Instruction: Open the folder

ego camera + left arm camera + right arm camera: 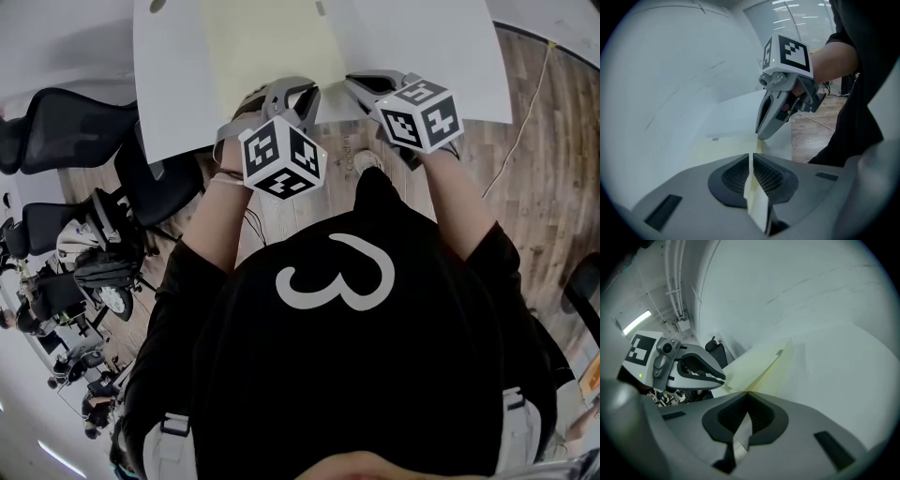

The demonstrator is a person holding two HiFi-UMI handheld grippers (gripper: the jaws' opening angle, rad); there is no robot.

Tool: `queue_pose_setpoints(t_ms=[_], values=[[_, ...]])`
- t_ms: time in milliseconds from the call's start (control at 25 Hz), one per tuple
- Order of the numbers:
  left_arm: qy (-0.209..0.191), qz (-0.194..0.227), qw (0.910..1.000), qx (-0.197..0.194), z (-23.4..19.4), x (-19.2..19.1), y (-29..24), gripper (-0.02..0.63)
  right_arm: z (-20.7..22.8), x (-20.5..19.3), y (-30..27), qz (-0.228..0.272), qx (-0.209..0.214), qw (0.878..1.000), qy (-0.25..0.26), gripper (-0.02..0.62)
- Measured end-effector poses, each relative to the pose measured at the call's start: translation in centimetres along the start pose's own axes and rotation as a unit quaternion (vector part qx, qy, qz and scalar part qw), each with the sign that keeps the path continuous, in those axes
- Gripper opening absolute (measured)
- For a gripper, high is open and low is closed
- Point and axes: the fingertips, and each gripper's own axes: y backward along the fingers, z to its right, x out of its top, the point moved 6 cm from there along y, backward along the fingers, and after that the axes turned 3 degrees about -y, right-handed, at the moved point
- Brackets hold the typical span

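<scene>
A pale yellow folder (272, 47) lies on the white table (422, 47), its near edge toward me. My left gripper (292, 94) is shut on a thin yellow leaf of the folder (736, 145) at that edge; the sheet runs between its pads (751, 164). Just to the right, my right gripper (361, 84) is shut on another leaf of the folder (761, 369) at the same edge (747, 397). In the right gripper view the two leaves spread in a narrow wedge. Each gripper shows in the other's view, the right gripper (761, 133) and the left gripper (719, 378), close together.
The table's near edge (178, 150) is directly under both grippers. Black office chairs (56, 131) stand to the left beside the table. A wooden floor (525, 187) with a thin cable (525, 112) lies to the right.
</scene>
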Motion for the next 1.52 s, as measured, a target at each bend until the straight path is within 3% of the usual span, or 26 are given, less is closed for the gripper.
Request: queue_pose_setpoints(t_ms=[360, 680, 1000, 1520], values=[[-0.023, -0.006, 0.9997, 0.008, 0.3, -0.1, -1.0, 0.049, -0.2, -0.1, -0.1, 0.004, -0.006, 1.0, -0.004, 0.025], [-0.016, -0.004, 0.9999, 0.001, 0.5, 0.1, -1.0, 0.095, -0.3, -0.1, 0.0, 0.004, -0.008, 1.0, -0.004, 0.025], [-0.016, -0.004, 0.9995, 0.028, 0.4, 0.4, -1.7, 0.097, -0.2, 0.0, -0.2, 0.005, -0.007, 1.0, -0.007, 0.025], [-0.06, -0.024, 0.9968, 0.047, 0.5, 0.5, -2.4, 0.089, -0.3, -0.1, -0.1, 0.002, -0.004, 1.0, -0.003, 0.024]])
